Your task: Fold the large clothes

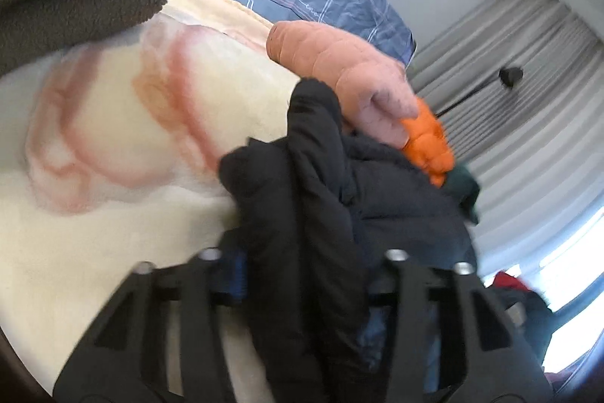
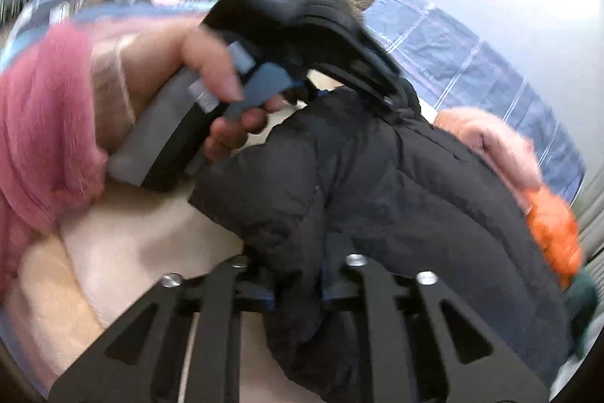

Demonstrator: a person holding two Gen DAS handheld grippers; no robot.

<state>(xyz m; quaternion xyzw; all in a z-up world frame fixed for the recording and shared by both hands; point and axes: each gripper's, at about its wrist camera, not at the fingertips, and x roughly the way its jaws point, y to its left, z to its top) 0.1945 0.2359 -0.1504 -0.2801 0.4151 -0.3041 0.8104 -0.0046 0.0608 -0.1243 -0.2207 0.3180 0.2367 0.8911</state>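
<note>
Between my fingers on both tools bunches the black padded jacket [image 1: 339,214], hiding the tips: left gripper [image 1: 305,274] and right gripper [image 2: 298,284] are each clamped on it. Ahead lie a pink jacket [image 1: 339,63], blurred orange garment [image 1: 426,142], and cream blanket [image 1: 113,138].

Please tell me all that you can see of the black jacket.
The black jacket is puffy, quilted and matte, like a padded coat. It hangs bunched and crumpled above the cream blanket. The fingers of both grippers pinch its fabric. A pink and orange padded garment lies against its far side.
</note>
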